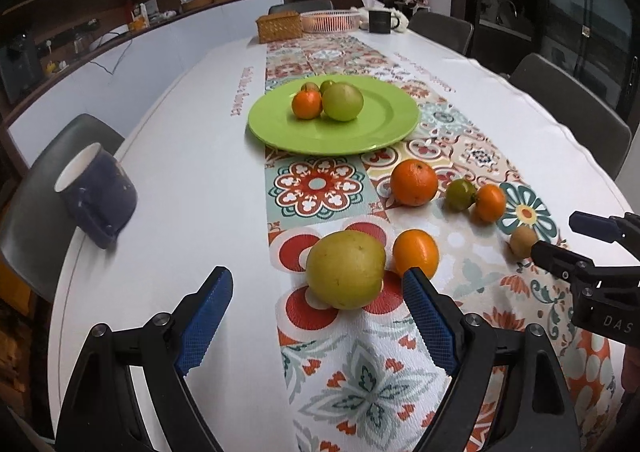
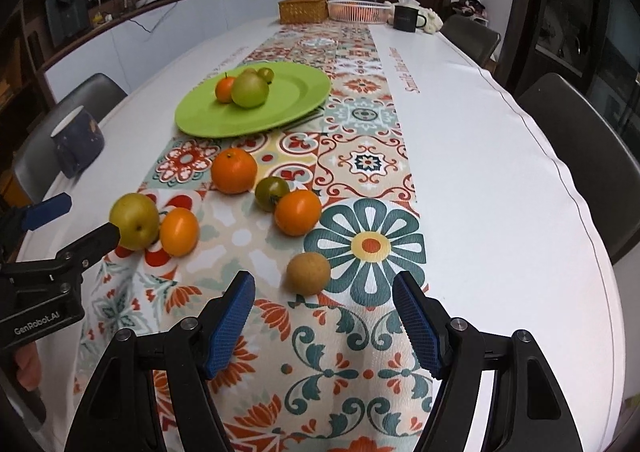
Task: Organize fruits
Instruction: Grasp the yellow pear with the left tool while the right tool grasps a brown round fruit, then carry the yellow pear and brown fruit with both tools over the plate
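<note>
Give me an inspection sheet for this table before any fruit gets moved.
Surface: white table with a patterned runner down the middle.
Job's things: green plate holding four fruits; six more loose on the runner: a yellow-green pear, three oranges, a small green fruit and a brown fruit.
Clutter: blue mug at the left edge; wicker box, pink basket and black mug at the far end.
Grippers: left gripper open, the pear just ahead of it; right gripper open, the brown fruit just ahead of it.
Cables: one hanging down the counter front.
Surroundings: chairs, shelving.
</note>
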Action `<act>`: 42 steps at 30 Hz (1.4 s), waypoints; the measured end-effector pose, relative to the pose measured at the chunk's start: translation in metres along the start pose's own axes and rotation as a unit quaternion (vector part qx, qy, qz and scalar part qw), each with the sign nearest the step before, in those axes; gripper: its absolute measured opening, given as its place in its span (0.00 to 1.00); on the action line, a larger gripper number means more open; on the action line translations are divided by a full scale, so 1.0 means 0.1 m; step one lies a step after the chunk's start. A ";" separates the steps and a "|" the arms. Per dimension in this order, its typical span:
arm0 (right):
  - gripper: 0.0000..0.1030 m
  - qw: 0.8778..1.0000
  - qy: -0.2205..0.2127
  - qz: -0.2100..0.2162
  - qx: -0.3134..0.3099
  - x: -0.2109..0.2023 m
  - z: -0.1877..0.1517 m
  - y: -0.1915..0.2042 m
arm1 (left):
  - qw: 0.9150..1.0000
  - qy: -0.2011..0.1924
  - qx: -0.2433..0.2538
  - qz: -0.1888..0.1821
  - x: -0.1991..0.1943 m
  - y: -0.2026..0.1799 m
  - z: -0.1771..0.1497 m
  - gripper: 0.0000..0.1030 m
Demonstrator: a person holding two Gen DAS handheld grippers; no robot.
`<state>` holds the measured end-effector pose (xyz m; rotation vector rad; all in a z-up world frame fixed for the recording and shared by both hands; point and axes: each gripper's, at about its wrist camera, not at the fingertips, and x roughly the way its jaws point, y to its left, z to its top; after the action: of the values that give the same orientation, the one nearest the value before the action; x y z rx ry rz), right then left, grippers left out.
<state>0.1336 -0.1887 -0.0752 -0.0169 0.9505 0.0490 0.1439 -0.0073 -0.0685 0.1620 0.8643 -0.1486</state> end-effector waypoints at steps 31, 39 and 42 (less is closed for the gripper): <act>0.29 0.999 0.016 0.027 -0.020 0.24 0.02 0.07 | 0.999 0.030 -0.018 -0.040 0.24 -0.03 0.00 0.47; 0.29 0.999 0.003 0.046 -0.021 0.12 0.04 0.09 | 0.999 0.018 -0.032 -0.035 0.03 -0.01 -0.03 0.47; 0.29 0.998 -0.007 0.050 -0.023 0.04 0.05 0.10 | 0.999 0.009 -0.035 -0.034 -0.06 -0.02 -0.02 0.47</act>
<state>0.1399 -0.1787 -0.0754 -0.0119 0.9351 0.1639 0.1382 -0.0081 -0.0649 0.0691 0.8920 -0.1802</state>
